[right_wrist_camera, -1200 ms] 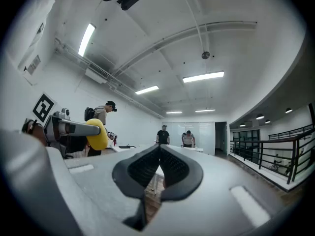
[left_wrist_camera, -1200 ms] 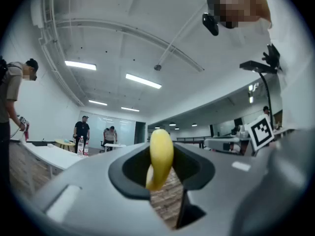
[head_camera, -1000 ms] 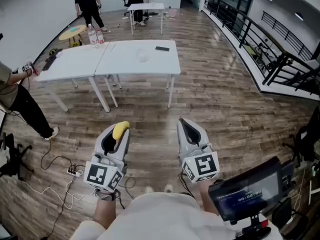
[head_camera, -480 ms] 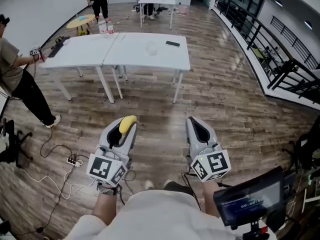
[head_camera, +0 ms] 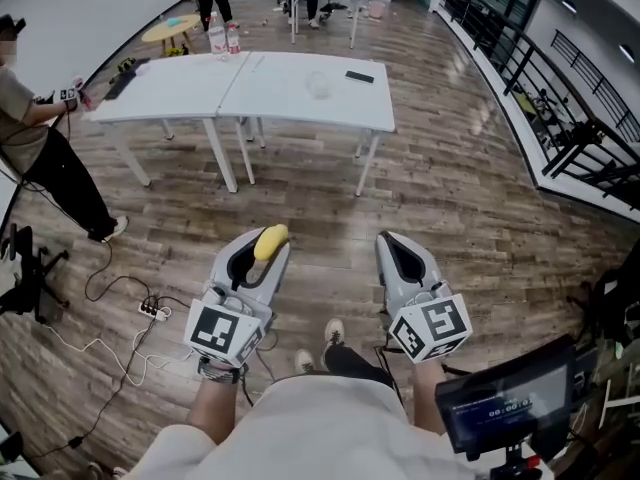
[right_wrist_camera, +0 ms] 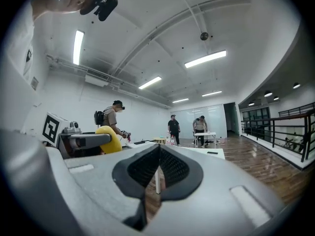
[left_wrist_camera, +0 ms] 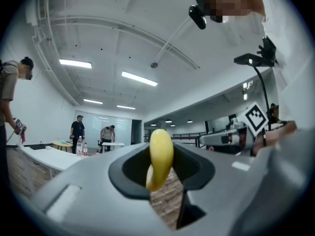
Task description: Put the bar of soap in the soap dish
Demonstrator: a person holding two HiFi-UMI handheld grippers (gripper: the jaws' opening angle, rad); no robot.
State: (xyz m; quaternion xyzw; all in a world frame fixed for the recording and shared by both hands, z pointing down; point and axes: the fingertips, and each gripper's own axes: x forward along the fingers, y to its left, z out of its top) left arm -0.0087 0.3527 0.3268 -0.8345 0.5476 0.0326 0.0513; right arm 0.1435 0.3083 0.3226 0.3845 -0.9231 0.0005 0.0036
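A yellow bar of soap [head_camera: 270, 241] sticks up between the jaws of my left gripper [head_camera: 266, 246], which is shut on it. In the left gripper view the soap [left_wrist_camera: 160, 156] stands on edge between the dark pads. The soap [right_wrist_camera: 109, 137] also shows at the left of the right gripper view. My right gripper [head_camera: 392, 245] hangs beside the left one above the wooden floor, its pads [right_wrist_camera: 170, 167] together with nothing between them. On the white table [head_camera: 270, 103] ahead lies a small clear dish-like thing [head_camera: 318, 85], far from both grippers.
A black phone [head_camera: 359, 76] and bottles [head_camera: 222, 38] are on the table too. A person [head_camera: 40, 158] stands at its left end. A power strip and cables [head_camera: 150, 310] lie on the floor at left. A railing [head_camera: 540, 98] runs along the right.
The white table has drawn nearer and sits lower in the head view. Both grippers keep their pose, with the soap still in the left one.
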